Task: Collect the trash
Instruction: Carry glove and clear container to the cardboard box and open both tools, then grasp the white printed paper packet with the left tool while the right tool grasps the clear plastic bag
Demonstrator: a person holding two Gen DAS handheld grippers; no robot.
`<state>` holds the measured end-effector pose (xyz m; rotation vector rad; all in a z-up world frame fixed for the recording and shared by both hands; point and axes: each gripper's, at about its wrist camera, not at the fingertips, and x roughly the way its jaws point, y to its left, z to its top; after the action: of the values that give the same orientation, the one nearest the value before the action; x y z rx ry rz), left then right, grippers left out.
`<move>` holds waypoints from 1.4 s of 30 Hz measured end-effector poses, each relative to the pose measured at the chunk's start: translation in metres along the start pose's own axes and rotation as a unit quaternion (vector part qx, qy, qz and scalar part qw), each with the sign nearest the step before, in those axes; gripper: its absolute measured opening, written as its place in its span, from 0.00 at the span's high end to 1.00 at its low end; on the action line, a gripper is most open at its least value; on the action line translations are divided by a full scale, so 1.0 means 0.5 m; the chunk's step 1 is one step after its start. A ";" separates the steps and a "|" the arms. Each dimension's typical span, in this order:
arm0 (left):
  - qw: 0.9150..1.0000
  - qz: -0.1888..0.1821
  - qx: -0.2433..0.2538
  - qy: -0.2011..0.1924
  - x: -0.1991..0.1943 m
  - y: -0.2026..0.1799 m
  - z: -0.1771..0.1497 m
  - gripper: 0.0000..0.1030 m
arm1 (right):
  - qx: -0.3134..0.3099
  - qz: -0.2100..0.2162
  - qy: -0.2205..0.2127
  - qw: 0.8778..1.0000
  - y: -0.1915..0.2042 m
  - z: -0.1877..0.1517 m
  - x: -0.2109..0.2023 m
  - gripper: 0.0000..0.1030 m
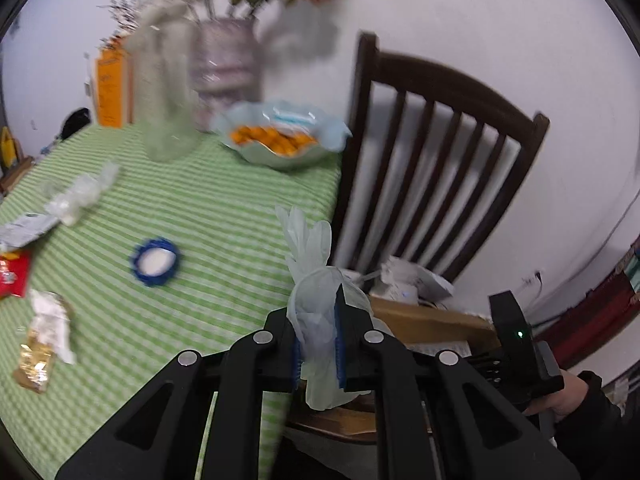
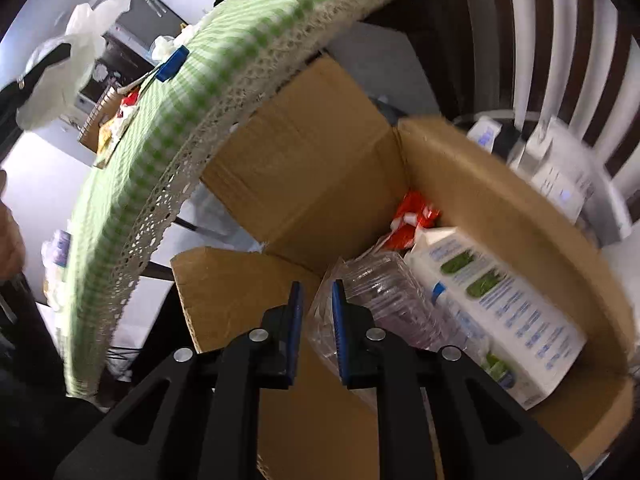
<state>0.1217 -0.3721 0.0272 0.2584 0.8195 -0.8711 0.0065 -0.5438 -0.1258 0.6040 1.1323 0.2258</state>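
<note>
My left gripper (image 1: pixel 318 320) is shut on a pale disposable glove (image 1: pixel 312 248), held above the table's right edge. Loose trash lies on the green checked tablecloth (image 1: pixel 224 216): a blue lid (image 1: pixel 156 262), a red wrapper (image 1: pixel 12 276), a gold wrapper (image 1: pixel 38 356) and clear wrappers (image 1: pixel 76 196). My right gripper (image 2: pixel 316 312) hangs over an open cardboard box (image 2: pixel 320 168), its jaws a narrow gap apart and gripping nothing. Just below its tips a crumpled clear plastic bottle (image 2: pixel 392 296) lies in the box, beside a white carton (image 2: pixel 500 312) and a red wrapper (image 2: pixel 412 220).
A dark wooden chair (image 1: pixel 436 160) stands at the table's right side, with the box (image 1: pixel 424 316) on its seat. At the table's far end are a bowl of orange snacks (image 1: pixel 280 136), a vase of flowers (image 1: pixel 226 64) and a tall glass (image 1: pixel 166 92). The cloth's lace edge (image 2: pixel 180 184) hangs beside the box.
</note>
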 end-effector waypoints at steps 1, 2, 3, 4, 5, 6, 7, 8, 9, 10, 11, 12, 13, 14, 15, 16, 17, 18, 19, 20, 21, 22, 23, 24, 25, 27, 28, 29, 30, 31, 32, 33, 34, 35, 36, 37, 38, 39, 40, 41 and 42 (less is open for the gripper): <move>1.000 -0.008 0.004 0.008 0.015 -0.016 -0.003 0.90 | 0.003 -0.003 0.000 1.000 -0.005 -0.002 -0.007 0.86; 1.000 -0.013 0.007 0.013 0.026 -0.029 -0.006 0.90 | 0.007 -0.008 0.002 1.000 -0.013 -0.005 -0.012 0.86; 1.000 -0.019 0.010 0.019 0.037 -0.042 -0.008 0.90 | 0.013 -0.018 0.004 1.000 -0.023 -0.011 -0.022 0.86; 0.999 -0.028 0.016 0.028 0.052 -0.059 -0.013 0.90 | 0.017 -0.023 0.004 1.000 -0.036 -0.014 -0.028 0.85; 0.998 -0.038 0.024 0.036 0.067 -0.077 -0.017 0.90 | 0.020 -0.032 0.005 0.999 -0.043 -0.015 -0.036 0.74; 0.997 -0.046 0.032 0.044 0.080 -0.091 -0.022 0.90 | 0.020 -0.059 0.009 0.998 -0.052 -0.021 -0.043 0.61; 0.996 -0.057 0.045 0.057 0.099 -0.112 -0.031 0.90 | 0.016 -0.090 0.015 0.996 -0.058 -0.027 -0.043 0.36; 0.994 -0.063 0.053 0.066 0.113 -0.125 -0.040 0.90 | 0.009 -0.114 0.020 0.993 -0.061 -0.033 -0.043 0.33; 0.993 -0.069 0.060 0.080 0.135 -0.143 -0.052 0.90 | 0.012 -0.114 0.023 0.993 -0.069 -0.043 -0.044 0.33; 0.991 -0.073 0.064 0.093 0.155 -0.154 -0.064 0.90 | 0.016 -0.106 0.021 0.994 -0.073 -0.049 -0.047 0.33; 0.990 -0.072 0.064 0.103 0.170 -0.158 -0.072 0.90 | 0.015 -0.105 0.019 0.994 -0.076 -0.055 -0.052 0.33; 0.989 -0.072 0.063 0.116 0.188 -0.162 -0.081 0.90 | 0.011 -0.114 0.016 0.993 -0.076 -0.060 -0.059 0.33; 0.987 -0.073 0.062 0.131 0.210 -0.164 -0.092 0.90 | 0.009 -0.119 0.008 0.993 -0.077 -0.063 -0.071 0.33; 0.985 -0.073 0.060 0.144 0.227 -0.165 -0.100 0.90 | 0.011 -0.116 0.001 0.993 -0.079 -0.065 -0.079 0.33; 0.983 -0.074 0.058 0.157 0.243 -0.165 -0.108 0.89 | 0.015 -0.110 -0.008 0.994 -0.083 -0.066 -0.092 0.33; 0.981 -0.070 0.055 0.174 0.263 -0.164 -0.118 0.89 | 0.017 -0.111 -0.017 0.994 -0.083 -0.066 -0.103 0.33; 0.978 -0.067 0.054 0.188 0.278 -0.163 -0.126 0.84 | 0.019 -0.113 -0.026 0.993 -0.088 -0.067 -0.114 0.33; 0.977 -0.065 0.055 0.198 0.288 -0.163 -0.131 0.74 | 0.022 -0.113 -0.035 0.993 -0.093 -0.065 -0.125 0.33; 0.975 -0.061 0.059 0.207 0.298 -0.163 -0.139 0.67 | 0.025 -0.113 -0.043 0.992 -0.096 -0.063 -0.134 0.33; 0.973 -0.059 0.064 0.212 0.301 -0.165 -0.143 0.56 | 0.028 -0.112 -0.049 0.992 -0.100 -0.059 -0.141 0.33; 0.973 -0.056 0.069 0.213 0.303 -0.166 -0.145 0.54 | 0.030 -0.112 -0.056 0.992 -0.103 -0.057 -0.148 0.33; 0.974 -0.054 0.072 0.210 0.302 -0.167 -0.146 0.54 | 0.032 -0.112 -0.059 0.991 -0.105 -0.054 -0.151 0.33; 0.974 -0.054 0.072 0.208 0.302 -0.168 -0.145 0.53 | 0.033 -0.112 -0.061 0.991 -0.107 -0.053 -0.154 0.33; 0.974 -0.055 0.072 0.207 0.302 -0.168 -0.143 0.50 | 0.035 -0.113 -0.065 0.991 -0.108 -0.051 -0.156 0.33; 0.975 -0.054 0.070 0.204 0.298 -0.166 -0.138 0.49 | 0.037 -0.112 -0.066 0.991 -0.108 -0.049 -0.157 0.33; 0.977 -0.050 0.066 0.197 0.290 -0.159 -0.130 0.47 | 0.039 -0.114 -0.066 0.990 -0.109 -0.048 -0.156 0.33; 0.978 -0.047 0.063 0.195 0.286 -0.154 -0.127 0.47 | 0.040 -0.115 -0.066 0.990 -0.109 -0.049 -0.156 0.33; 0.978 -0.047 0.061 0.194 0.283 -0.153 -0.124 0.47 | 0.040 -0.114 -0.066 0.990 -0.107 -0.048 -0.156 0.33; 0.979 -0.046 0.058 0.190 0.278 -0.150 -0.120 0.47 | 0.040 -0.114 -0.067 0.990 -0.105 -0.050 -0.157 0.33; 0.980 -0.044 0.055 0.186 0.271 -0.150 -0.117 0.47 | 0.039 -0.115 -0.068 0.990 -0.103 -0.051 -0.159 0.33; 0.981 -0.044 0.054 0.182 0.265 -0.149 -0.114 0.47 | 0.038 -0.115 -0.070 0.990 -0.101 -0.051 -0.161 0.33; 0.982 -0.045 0.055 0.173 0.255 -0.148 -0.109 0.47 | 0.037 -0.115 -0.073 0.990 -0.099 -0.051 -0.164 0.33; 0.983 -0.045 0.057 0.166 0.246 -0.150 -0.104 0.47 | 0.038 -0.118 -0.076 0.989 -0.099 -0.050 -0.167 0.33; 0.984 -0.046 0.059 0.159 0.238 -0.152 -0.101 0.46 | 0.039 -0.122 -0.079 0.989 -0.100 -0.048 -0.170 0.32; 0.986 -0.047 0.063 0.150 0.229 -0.154 -0.096 0.44 | 0.041 -0.126 -0.079 0.988 -0.101 -0.047 -0.171 0.32; 0.986 -0.046 0.066 0.144 0.221 -0.157 -0.093 0.42 | 0.041 -0.129 -0.079 0.988 -0.101 -0.046 -0.172 0.32; 0.987 -0.046 0.070 0.138 0.213 -0.160 -0.091 0.41 | 0.042 -0.132 -0.079 0.987 -0.101 -0.045 -0.173 0.32; 0.987 -0.047 0.074 0.132 0.205 -0.163 -0.089 0.41 | 0.040 -0.136 -0.080 0.987 -0.098 -0.044 -0.176 0.32; 0.988 -0.046 0.076 0.128 0.200 -0.166 -0.087 0.41 | 0.037 -0.141 -0.080 0.986 -0.094 -0.043 -0.177 0.32; 0.988 -0.044 0.076 0.128 0.195 -0.167 -0.085 0.40 | 0.033 -0.149 -0.081 0.985 -0.090 -0.043 -0.179 0.32; 0.989 -0.044 0.076 0.120 0.186 -0.167 -0.082 0.38 | 0.027 -0.166 -0.083 0.982 -0.083 -0.041 -0.181 0.32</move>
<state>0.0704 -0.4578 -0.0586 0.4709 0.9960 -0.9999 -0.0556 -0.6130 -0.0843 0.4626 1.0606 -0.1404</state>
